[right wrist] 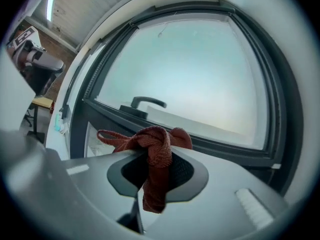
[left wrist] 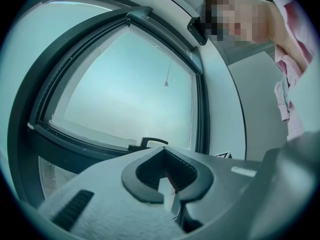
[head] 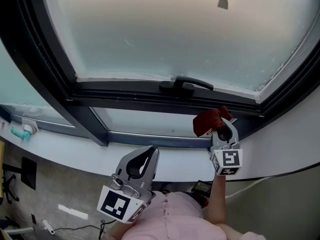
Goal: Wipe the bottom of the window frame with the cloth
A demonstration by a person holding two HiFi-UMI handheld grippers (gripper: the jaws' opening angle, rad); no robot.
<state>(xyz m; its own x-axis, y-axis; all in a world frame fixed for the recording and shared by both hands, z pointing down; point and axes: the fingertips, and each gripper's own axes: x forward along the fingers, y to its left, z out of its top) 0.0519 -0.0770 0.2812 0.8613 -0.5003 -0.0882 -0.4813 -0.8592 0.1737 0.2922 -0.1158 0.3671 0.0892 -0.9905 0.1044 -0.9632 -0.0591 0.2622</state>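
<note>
A red-brown cloth (head: 209, 121) is bunched in my right gripper (head: 220, 124), which is shut on it. The cloth hangs just in front of the dark bottom bar of the window frame (head: 125, 95), toward its right end; whether it touches the bar I cannot tell. In the right gripper view the cloth (right wrist: 156, 154) droops between the jaws, below the window handle (right wrist: 147, 103). My left gripper (head: 151, 153) is lower, over the white sill (head: 75, 153), shut with nothing in it. Its view shows the closed jaws in front of the frame (left wrist: 75, 144).
A black handle (head: 186, 84) sits mid-bar. A teal and white object (head: 22, 132) lies on the sill at far left. A cord weight (head: 223, 2) hangs before the frosted pane. Cables and a black box (head: 202, 188) lie on the floor below.
</note>
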